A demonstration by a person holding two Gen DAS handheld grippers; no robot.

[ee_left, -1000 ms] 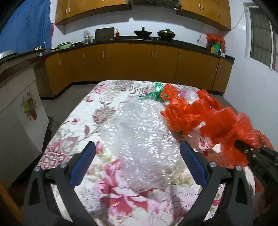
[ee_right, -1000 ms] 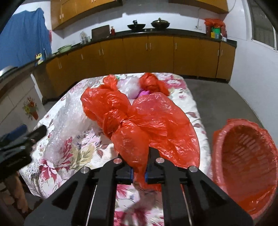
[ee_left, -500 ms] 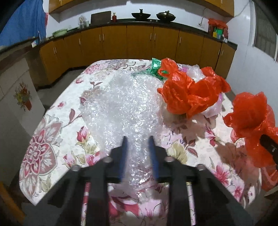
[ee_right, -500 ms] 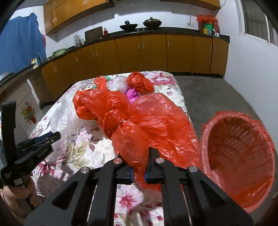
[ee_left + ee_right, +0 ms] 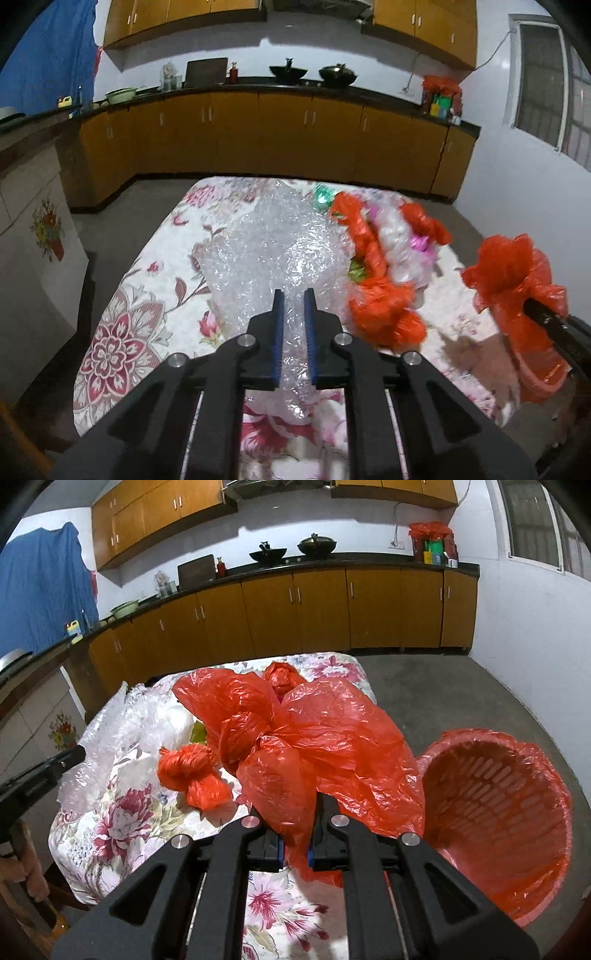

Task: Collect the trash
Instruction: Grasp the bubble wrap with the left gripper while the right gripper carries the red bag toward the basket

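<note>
Kitchen with floral-cloth worktop (image 5: 122,343): left hand-held gripper (image 5: 294,295) just closing, now pinching bubble wrap (image 5: 280,251) lying there; right hand-held gripper (image 5: 295,849) clamping red plastic bag (image 5: 314,738) beside red basket (image 5: 517,812).

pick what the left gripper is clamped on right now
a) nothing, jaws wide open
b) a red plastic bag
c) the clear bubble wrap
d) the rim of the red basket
c: in the left wrist view the left gripper has its blue pads pinched on the bubble wrap, having just closed on it; the red plastic bag is in the right gripper.
</note>
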